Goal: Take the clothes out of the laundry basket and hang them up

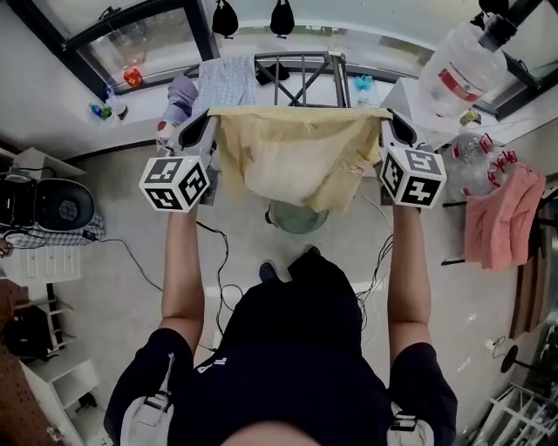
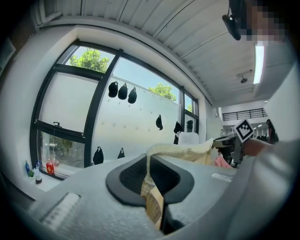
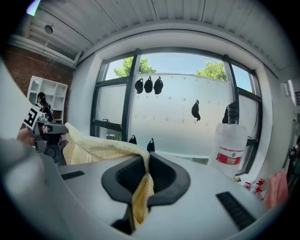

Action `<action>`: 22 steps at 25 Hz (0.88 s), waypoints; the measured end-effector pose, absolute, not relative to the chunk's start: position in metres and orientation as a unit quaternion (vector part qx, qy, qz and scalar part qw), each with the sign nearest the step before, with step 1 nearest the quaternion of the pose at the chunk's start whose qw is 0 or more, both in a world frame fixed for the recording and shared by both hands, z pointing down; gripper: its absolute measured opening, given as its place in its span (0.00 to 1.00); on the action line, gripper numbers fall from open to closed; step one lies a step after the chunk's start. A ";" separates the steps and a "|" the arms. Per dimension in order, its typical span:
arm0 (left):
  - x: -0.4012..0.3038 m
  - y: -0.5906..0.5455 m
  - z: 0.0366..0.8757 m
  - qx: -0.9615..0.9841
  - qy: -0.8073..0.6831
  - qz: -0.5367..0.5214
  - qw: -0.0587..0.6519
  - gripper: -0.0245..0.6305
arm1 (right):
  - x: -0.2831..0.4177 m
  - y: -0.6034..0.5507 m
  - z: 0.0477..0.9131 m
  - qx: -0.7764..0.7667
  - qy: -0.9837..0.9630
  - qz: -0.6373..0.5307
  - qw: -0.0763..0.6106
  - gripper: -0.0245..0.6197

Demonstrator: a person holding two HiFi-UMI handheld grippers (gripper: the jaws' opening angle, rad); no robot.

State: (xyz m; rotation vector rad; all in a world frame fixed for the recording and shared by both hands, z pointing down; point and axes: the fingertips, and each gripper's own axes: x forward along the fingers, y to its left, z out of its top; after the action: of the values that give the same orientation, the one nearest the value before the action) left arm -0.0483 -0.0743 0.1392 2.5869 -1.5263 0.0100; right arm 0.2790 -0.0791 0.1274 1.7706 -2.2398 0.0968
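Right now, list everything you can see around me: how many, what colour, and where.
yellow garment: one, pale yellow, stretched between the two grippers
basket: one, greenish, on the floor, mostly hidden under the garment
drying rack: one, dark metal, by the window
checked cloth: one, blue and white, draped on the rack's left part
purple cloth: one, purple, left of the checked cloth
pink cloth: one, pink, hanging at the right
water bottle: one, clear with red label, upper right
black pouches: several, black, on the window
left gripper: one, grey, shut on the garment's left corner
right gripper: one, grey, shut on its right corner
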 end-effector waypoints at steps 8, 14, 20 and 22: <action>-0.038 -0.130 0.116 0.845 -0.533 0.006 0.048 0.09 | 0.292 -0.145 0.102 0.604 -0.788 0.023 0.116 0.07; -0.028 -0.197 0.076 0.827 -0.558 -0.021 0.061 0.09 | 0.304 -0.221 0.059 0.594 -0.800 0.010 0.088 0.07; -0.015 -0.262 0.060 0.808 -0.586 -0.003 0.058 0.09 | 0.315 -0.296 0.048 0.583 -0.808 0.012 0.088 0.07; -0.015 -0.283 0.066 0.807 -0.588 0.007 0.063 0.09 | 0.316 -0.316 0.055 0.581 -0.808 0.019 0.092 0.07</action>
State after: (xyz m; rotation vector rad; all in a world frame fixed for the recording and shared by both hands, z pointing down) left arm -0.0145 -0.2825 0.0656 2.4375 -1.7761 0.0220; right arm 0.3159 -0.3158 0.0550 1.7265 -2.4000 0.0575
